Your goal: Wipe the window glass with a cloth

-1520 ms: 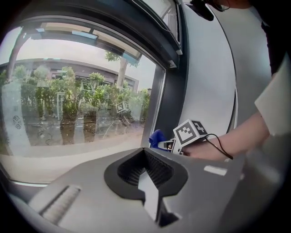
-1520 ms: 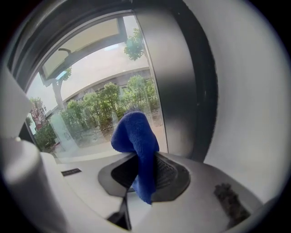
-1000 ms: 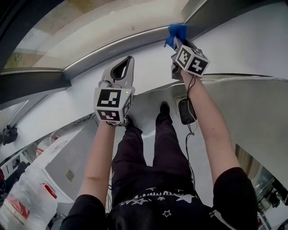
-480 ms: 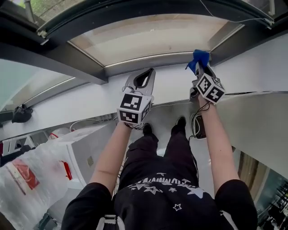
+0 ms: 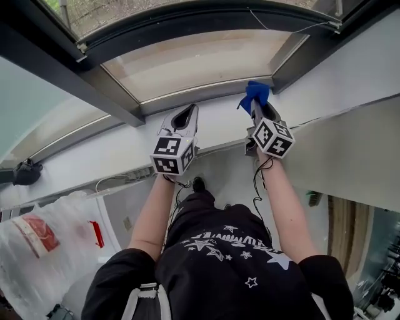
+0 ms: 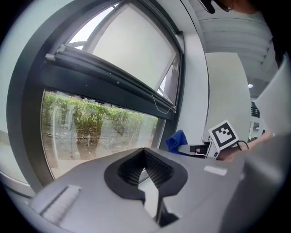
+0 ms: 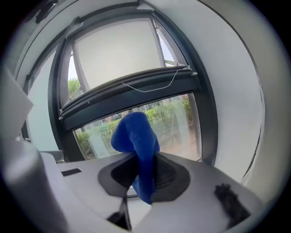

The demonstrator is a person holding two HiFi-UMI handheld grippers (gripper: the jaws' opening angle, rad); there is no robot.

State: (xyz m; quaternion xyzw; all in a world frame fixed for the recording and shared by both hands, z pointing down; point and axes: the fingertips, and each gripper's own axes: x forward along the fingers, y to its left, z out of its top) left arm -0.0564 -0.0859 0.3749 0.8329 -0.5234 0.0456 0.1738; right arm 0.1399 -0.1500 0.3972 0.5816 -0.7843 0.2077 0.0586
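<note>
1 blue cloth in right gripper, beside window frame corner

More window glass in view now above the left tongs, right tongs and blue cloth.

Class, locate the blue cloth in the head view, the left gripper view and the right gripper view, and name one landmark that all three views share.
Head view: blue cloth is upper right of centre, sticking out of the right gripper.
Left gripper view: right of centre, at the right gripper's tip.
Right gripper view: centre, clamped between the jaws.
Shared landmark: the dark window bar with a thin cord hanging by it.
</note>
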